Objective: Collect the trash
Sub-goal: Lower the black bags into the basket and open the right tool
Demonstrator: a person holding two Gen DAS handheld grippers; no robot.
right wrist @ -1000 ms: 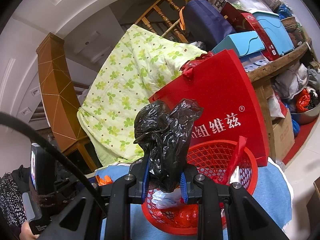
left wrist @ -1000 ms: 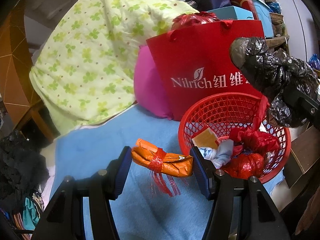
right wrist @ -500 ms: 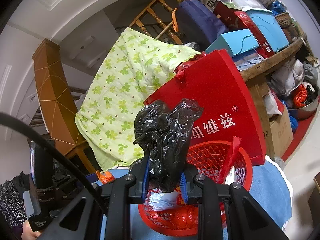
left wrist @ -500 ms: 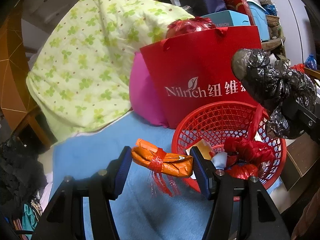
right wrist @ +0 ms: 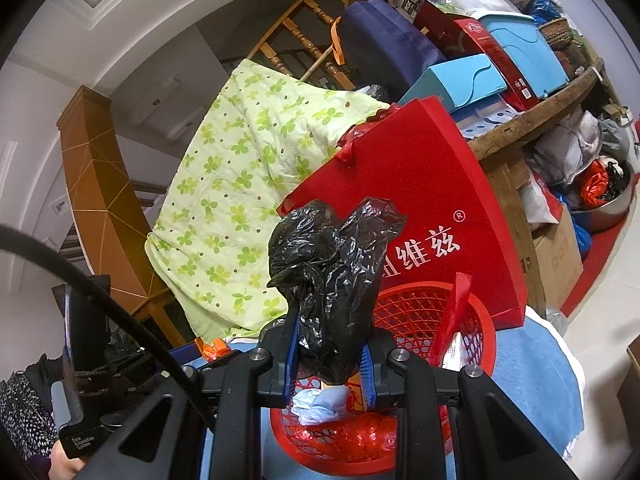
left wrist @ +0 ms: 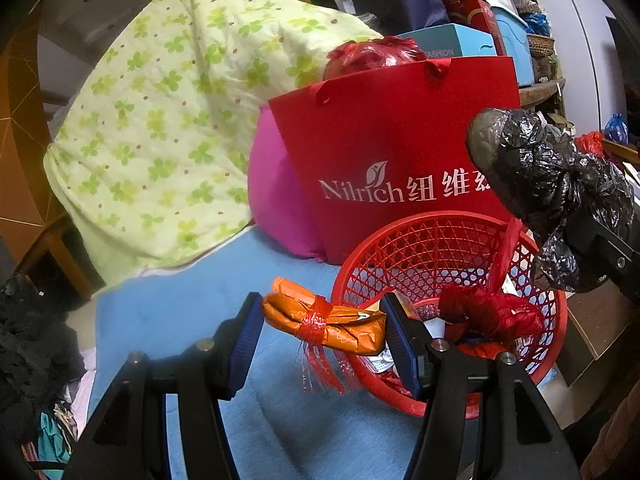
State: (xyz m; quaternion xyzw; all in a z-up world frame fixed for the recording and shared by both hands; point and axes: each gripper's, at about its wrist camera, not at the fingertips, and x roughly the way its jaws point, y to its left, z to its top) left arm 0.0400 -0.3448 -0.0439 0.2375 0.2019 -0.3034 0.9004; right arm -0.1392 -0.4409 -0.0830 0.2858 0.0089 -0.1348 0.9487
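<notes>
My left gripper [left wrist: 324, 332] is shut on an orange packet [left wrist: 344, 324] tied with a red tassel; it spans from pad to pad, and its right end overlaps the near rim of the red mesh basket [left wrist: 420, 248]. The basket holds red bags, paper and cloth scraps. My right gripper [right wrist: 330, 356] is shut on a crumpled black plastic bag [right wrist: 332, 260], which it holds upright over the basket [right wrist: 420, 308]. The left wrist view shows that black bag [left wrist: 540, 176] at the right, above the basket's far side. The orange packet [right wrist: 214, 348] peeks out at the lower left of the right wrist view.
A red paper gift bag [left wrist: 400, 140] stands right behind the basket, with a pink cushion [left wrist: 276, 208] and a green clover quilt [left wrist: 160, 120] to its left. All rest on a blue cover [left wrist: 160, 312]. Stacked boxes [right wrist: 520, 40] crowd a wooden shelf behind.
My left gripper has edged toward the basket with the orange packet, whose right end now overlaps the rim. The right gripper and black bag have kept still.
</notes>
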